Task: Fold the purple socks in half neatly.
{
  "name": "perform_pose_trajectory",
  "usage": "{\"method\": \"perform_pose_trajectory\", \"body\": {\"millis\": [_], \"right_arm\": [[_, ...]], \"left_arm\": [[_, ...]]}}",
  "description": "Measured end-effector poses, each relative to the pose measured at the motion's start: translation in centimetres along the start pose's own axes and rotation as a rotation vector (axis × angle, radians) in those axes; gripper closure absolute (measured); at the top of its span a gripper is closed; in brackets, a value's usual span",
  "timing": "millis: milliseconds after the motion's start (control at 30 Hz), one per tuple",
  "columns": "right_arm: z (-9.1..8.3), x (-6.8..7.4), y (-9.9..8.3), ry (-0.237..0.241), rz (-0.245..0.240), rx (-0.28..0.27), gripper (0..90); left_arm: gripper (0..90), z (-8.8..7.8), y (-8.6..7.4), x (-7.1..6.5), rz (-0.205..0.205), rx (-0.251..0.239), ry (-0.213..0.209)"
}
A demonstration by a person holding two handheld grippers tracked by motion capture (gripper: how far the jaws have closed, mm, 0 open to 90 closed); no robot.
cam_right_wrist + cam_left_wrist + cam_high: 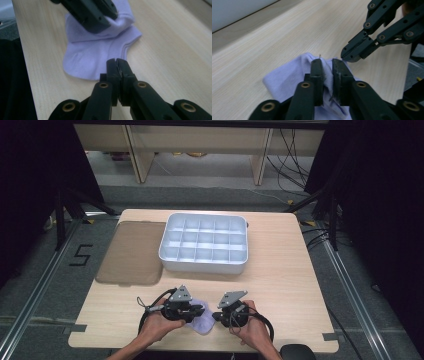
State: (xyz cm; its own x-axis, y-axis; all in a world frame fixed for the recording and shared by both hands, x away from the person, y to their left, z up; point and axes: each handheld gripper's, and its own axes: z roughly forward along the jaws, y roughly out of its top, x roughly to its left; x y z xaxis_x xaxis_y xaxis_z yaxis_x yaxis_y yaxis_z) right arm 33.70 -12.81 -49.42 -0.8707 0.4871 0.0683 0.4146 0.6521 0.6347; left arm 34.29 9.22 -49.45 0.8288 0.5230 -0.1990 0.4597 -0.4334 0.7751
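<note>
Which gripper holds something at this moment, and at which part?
The left gripper pinches a raised fold of the lilac sock. The right gripper is shut on nothing, beside the sock.

We see bare forearms, no sleeves; each hand carries a black gripper: left gripper (197, 310), right gripper (218, 316); both have linked black jaw arms pinned with brass-coloured rivets, a grey three-cornered plate on top, and a black cable looping back toward the table edge.
</note>
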Motion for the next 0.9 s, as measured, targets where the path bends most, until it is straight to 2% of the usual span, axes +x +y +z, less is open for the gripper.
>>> {"method": "perform_pose_trajectory", "body": {"millis": [33,67,100,167,200,300,333,367,400,467,500,533,567,600,633,667,700,733,800,833,867,900], "right_arm": [[-0.2,0.1,0.0,-0.016,0.027,-0.012,89.4],[-0.4,0.0,0.0,-0.025,0.027,-0.013,89.4],[-0.5,-0.1,0.1,-0.021,0.028,-0.011,89.4],[-0.7,-0.3,0.0,-0.031,0.015,-0.018,89.3],[-0.6,-0.3,-0.1,-0.029,0.034,-0.032,89.3],[-0.9,-0.8,-0.1,-0.028,0.008,-0.032,89.2],[-0.9,-0.8,-0.2,-0.054,0.035,-0.036,89.2],[-1.0,-0.9,-0.2,-0.027,0.030,-0.043,89.1],[-1.2,-0.8,-0.2,-0.047,0.052,-0.029,89.0],[-1.0,-0.8,-0.2,-0.058,0.052,-0.042,89.0],[-1.0,-1.0,-0.2,-0.031,0.025,-0.052,89.0],[-1.1,-1.0,-0.2,-0.039,0.017,-0.059,88.9],[-1.3,-1.0,-0.1,-0.035,0.030,-0.040,88.9],[-1.3,-1.0,-0.1,-0.037,0.033,-0.043,88.9],[-1.4,-1.0,-0.1,-0.043,0.039,-0.045,88.9],[-1.2,-1.1,-0.1,-0.042,0.017,-0.073,88.8],[-1.6,-1.0,0.0,-0.037,0.042,-0.051,88.9],[-1.6,-1.0,0.0,-0.047,0.042,-0.073,88.8],[-1.9,-1.1,0.1,-0.055,0.043,-0.087,88.9],[-1.9,-1.2,0.2,-0.050,0.028,-0.097,88.9],[-2.2,-1.2,0.3,-0.047,0.037,-0.086,88.9],[-2.2,-1.1,0.3,-0.050,0.048,-0.108,88.9]], "left_arm": [[74.9,-0.1,-0.1,0.2,-0.009,-0.017,-0.028],[73.8,-0.1,-0.2,0.2,-0.028,-0.022,-0.026],[73.4,-0.1,-0.2,0.3,-0.018,-0.023,-0.032],[68.4,-0.1,-0.2,0.3,-0.038,-0.032,-0.034],[67.3,-0.2,-0.1,0.4,-0.040,-0.043,-0.041],[63.7,-0.8,0.3,0.4,-0.053,-0.067,-0.063],[62.4,-1.1,0.4,0.3,-0.052,-0.076,-0.060],[62.6,-1.3,0.5,0.3,-0.053,-0.085,-0.060],[64.6,-1.6,0.6,0.3,-0.056,-0.102,-0.053],[65.5,-2.5,0.8,0.5,-0.055,-0.115,-0.053],[67.1,-2.8,0.9,0.6,-0.049,-0.119,-0.050],[69.4,-3.4,0.8,0.9,-0.039,-0.119,-0.044],[71.4,-3.6,0.8,0.9,-0.038,-0.128,-0.030],[74.8,-3.9,0.6,1.3,-0.011,-0.115,-0.014],[78.1,-4.1,0.4,1.5,-0.003,-0.105,0.010],[80.6,-4.2,0.0,1.8,0.015,-0.081,0.043],[83.0,-4.1,-0.5,2.4,0.027,-0.055,0.057],[84.9,-3.8,-1.0,2.7,0.007,-0.038,0.058],[87.8,-3.3,-1.8,3.1,0.009,0.007,0.055],[88.5,-2.9,-2.2,3.2,0.015,0.016,0.040],[88.7,-2.6,-2.5,3.1,0.025,0.041,0.044],[89.1,-2.4,-2.7,2.9,0.046,0.054,0.036]]}}
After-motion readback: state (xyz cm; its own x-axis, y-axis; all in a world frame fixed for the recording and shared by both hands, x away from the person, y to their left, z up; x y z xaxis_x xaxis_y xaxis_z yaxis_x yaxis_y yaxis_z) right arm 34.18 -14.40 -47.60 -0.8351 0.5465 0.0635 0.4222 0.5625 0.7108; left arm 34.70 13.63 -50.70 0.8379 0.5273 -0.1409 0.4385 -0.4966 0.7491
